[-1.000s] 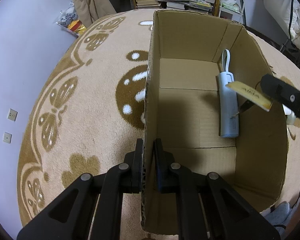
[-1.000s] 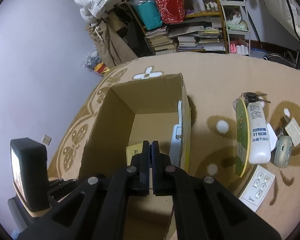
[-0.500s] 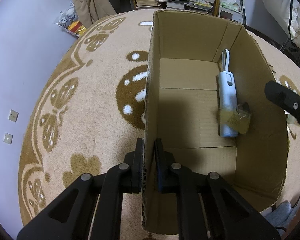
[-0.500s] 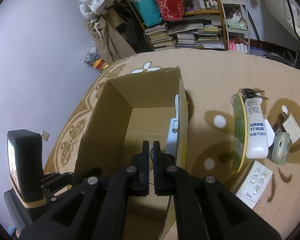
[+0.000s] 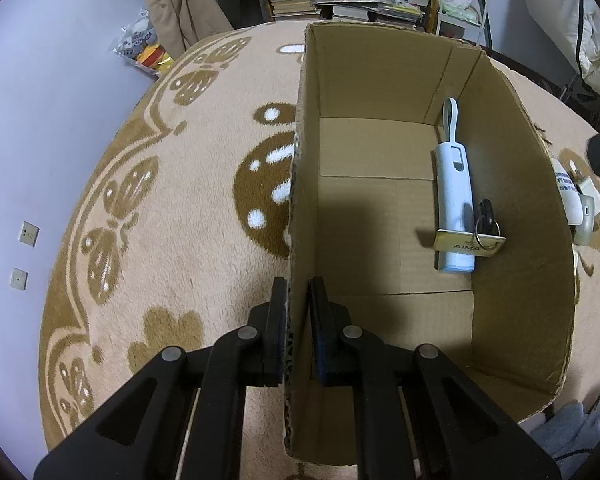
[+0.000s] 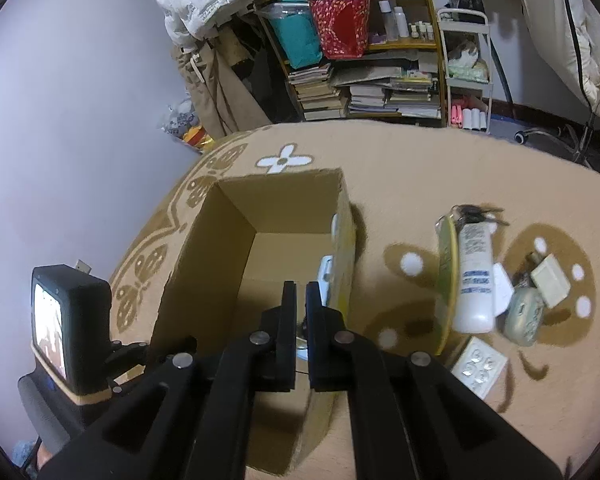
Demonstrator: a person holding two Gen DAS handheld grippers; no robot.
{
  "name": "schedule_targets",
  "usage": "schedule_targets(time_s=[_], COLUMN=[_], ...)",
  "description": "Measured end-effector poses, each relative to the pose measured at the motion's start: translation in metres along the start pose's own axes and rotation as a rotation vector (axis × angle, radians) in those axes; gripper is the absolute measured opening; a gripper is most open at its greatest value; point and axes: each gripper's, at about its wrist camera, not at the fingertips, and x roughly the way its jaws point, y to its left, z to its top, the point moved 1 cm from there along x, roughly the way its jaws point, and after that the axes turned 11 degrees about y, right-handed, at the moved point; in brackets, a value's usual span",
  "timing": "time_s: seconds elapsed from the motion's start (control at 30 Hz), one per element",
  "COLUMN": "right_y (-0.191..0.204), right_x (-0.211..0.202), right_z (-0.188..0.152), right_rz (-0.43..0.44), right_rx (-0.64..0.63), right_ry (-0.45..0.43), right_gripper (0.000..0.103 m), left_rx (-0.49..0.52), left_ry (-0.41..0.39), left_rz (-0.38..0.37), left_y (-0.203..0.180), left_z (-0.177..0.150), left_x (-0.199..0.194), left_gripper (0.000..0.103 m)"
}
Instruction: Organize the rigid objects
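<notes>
An open cardboard box (image 5: pixel 512 184) stands on the patterned rug. My left gripper (image 5: pixel 298 304) is shut on the box's left wall near its front corner. Inside lie a pale blue device with a loop (image 5: pixel 454 200) and, across its lower end, a gold key tag with a dark key (image 5: pixel 470 240). My right gripper (image 6: pixel 300 316) hangs above the box (image 6: pixel 220 256), jaws slightly apart and empty. On the rug to the right lie a white bottle (image 6: pixel 476 272), a green disc on edge (image 6: pixel 446 280), a grey-green case (image 6: pixel 524 316), a white adapter (image 6: pixel 550 280), a white switch panel (image 6: pixel 478 366) and keys (image 6: pixel 476 212).
A purple wall (image 5: pixel 40 100) runs along the left. Bookshelves with stacked books (image 6: pixel 380 92) and a hanging coat (image 6: pixel 216 88) stand behind the rug. The left gripper's camera unit (image 6: pixel 66 320) shows at the left of the right wrist view.
The right gripper let go of the key tag, which dropped onto the blue device in the box. The right gripper then rose and pulled back to the right. The left gripper kept its hold.
</notes>
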Motion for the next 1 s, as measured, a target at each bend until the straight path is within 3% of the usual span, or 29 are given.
schedule_targets(time_s=[0.1,0.17,0.27,0.47,1.0], right_y=[-0.008,-0.014,-0.029,-0.065,-0.115], right_x=[-0.009,-0.014,-0.021,-0.024,0.026], right_z=[0.002,0.003,0.002,-0.003,-0.047], right_rz=[-0.034,-0.056,-0.101,-0.148,-0.187], right_rx=[-0.01,-0.011,-0.004,0.075,0.212], right_ry=[-0.005,-0.005,-0.006,0.019,0.148], right_gripper=[0.022,0.049,0.066,0.076,0.076], left_rx=[0.001,0.007,0.005,0.002,0.014], left_ry=[0.0,-0.002,-0.002,-0.004,-0.008], left_rz=[0.005,0.018,0.027,0.034,0.055], left_y=[-0.001,-0.003,-0.004,-0.004,-0.006], left_z=[0.0,0.0,-0.001,-0.003,-0.003], left_x=[0.0,0.001,0.0,-0.001,-0.001], left_gripper=[0.011,0.011,0.012,0.012,0.012])
